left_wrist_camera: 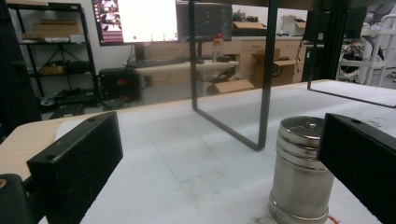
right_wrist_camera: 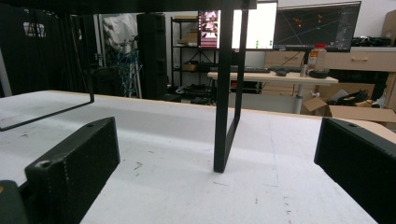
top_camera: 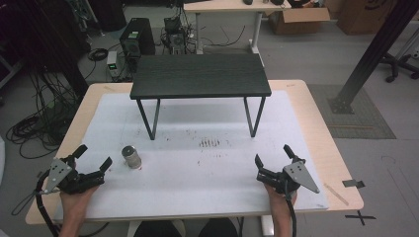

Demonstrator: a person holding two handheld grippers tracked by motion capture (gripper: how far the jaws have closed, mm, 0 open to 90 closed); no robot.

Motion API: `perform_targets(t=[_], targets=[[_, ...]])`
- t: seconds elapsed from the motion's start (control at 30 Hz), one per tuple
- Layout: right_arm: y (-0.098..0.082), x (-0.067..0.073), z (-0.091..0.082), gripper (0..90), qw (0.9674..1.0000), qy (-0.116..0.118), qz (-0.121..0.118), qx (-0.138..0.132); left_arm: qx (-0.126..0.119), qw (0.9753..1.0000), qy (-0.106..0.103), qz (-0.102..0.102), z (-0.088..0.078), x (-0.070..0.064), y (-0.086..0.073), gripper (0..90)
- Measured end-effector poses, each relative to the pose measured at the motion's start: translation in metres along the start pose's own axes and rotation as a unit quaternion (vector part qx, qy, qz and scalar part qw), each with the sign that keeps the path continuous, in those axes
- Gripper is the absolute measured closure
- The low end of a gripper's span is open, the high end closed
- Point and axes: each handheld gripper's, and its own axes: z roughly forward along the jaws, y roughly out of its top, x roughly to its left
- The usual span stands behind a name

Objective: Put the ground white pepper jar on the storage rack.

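Observation:
A small metal cylinder (top_camera: pixel 131 157) stands upright on the white mat (top_camera: pixel 207 168), left of centre. My left gripper (top_camera: pixel 94 160) rests near the table's front left, open, its jaws spread just left of the cylinder. In the left gripper view the cylinder (left_wrist_camera: pixel 299 172) stands close ahead, partly behind the right jaw, and the left gripper (left_wrist_camera: pixel 224 168) holds nothing. At the front right my right gripper (top_camera: pixel 272 158) is open and empty. In the right gripper view the right gripper (right_wrist_camera: pixel 219 172) faces a leg of the black stand (right_wrist_camera: pixel 226 93).
A black raised shelf (top_camera: pixel 200 75) on thin metal legs stands at the back middle of the mat. The wooden table edge (top_camera: pixel 341 163) runs close to the right hand. Dark scuff marks (top_camera: pixel 209 143) dot the mat centre. Cables and computer cases lie on the floor beyond.

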Motion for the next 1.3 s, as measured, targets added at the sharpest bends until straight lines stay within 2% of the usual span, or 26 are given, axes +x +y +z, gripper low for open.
perform_targets(t=[1.3], targets=[[0.0, -0.0002, 0.0, 0.0, 1.0, 0.008, -0.001, 0.0, -0.004, 1.0, 0.002, 0.002, -0.0007, -0.0005, -0.0002, 0.2]])
